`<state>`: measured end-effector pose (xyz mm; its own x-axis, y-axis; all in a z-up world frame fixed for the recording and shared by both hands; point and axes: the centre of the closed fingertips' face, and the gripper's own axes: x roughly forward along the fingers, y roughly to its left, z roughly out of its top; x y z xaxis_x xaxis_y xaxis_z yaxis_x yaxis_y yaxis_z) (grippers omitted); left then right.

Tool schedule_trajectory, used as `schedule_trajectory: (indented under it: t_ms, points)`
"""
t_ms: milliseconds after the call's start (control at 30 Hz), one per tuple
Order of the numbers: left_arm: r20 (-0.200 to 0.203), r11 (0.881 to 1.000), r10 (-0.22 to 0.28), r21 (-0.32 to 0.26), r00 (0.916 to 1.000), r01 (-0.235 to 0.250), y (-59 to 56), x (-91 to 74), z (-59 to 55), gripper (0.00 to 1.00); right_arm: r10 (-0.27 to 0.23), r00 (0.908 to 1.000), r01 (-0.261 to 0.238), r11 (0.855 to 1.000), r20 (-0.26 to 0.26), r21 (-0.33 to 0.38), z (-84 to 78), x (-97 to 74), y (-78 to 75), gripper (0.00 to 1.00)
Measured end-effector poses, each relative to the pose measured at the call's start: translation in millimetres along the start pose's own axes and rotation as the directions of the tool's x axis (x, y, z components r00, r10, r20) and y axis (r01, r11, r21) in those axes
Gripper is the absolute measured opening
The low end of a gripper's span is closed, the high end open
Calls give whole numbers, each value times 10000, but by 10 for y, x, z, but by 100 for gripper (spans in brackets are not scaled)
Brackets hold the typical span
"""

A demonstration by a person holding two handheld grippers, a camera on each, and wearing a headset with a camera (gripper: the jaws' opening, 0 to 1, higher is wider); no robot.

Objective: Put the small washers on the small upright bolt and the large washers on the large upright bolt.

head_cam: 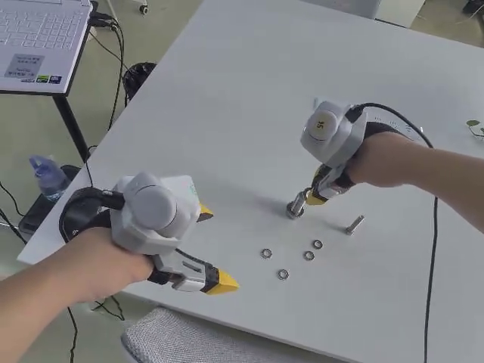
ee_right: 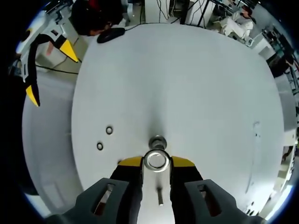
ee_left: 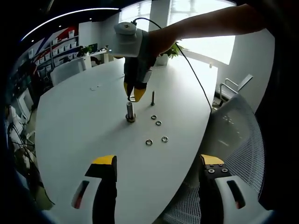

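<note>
The large bolt (head_cam: 295, 206) stands upright near the middle of the white table (head_cam: 249, 91). My right gripper (head_cam: 314, 198) hovers just right of its top, shut on a large washer (ee_right: 156, 160), which is held flat just short of the bolt's top (ee_right: 158, 141). The small bolt (head_cam: 354, 224) stands further right. Several small washers (head_cam: 283, 274) lie loose in front of the bolts. My left gripper (head_cam: 215, 249) is open, with nothing between its fingers, near the table's front edge. In the left gripper view, the right gripper (ee_left: 134, 97) hangs over the large bolt (ee_left: 130, 112).
A laptop (head_cam: 38, 38) sits on a stand at the far left, with a water bottle (head_cam: 47, 175) and cables below it. A mesh chair (head_cam: 174, 340) stands at the table's front edge. A small object (head_cam: 475, 127) lies at the far right.
</note>
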<state>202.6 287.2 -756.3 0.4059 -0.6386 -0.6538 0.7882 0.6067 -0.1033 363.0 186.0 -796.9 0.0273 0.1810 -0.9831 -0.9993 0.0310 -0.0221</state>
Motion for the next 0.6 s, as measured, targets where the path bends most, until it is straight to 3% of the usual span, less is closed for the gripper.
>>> schedule_trajectory:
  t_ms: [467,600]
  points:
    - [-9,10000,-29,-83,10000,29,82,8,-15,70,209,9996,-211,9997,-178,-95,104,100,42,21]
    - [13,9999,-28,-152,10000,29,109,9,-25,70,253,9993,-255,9997,-274,-67,109,161,-23,21]
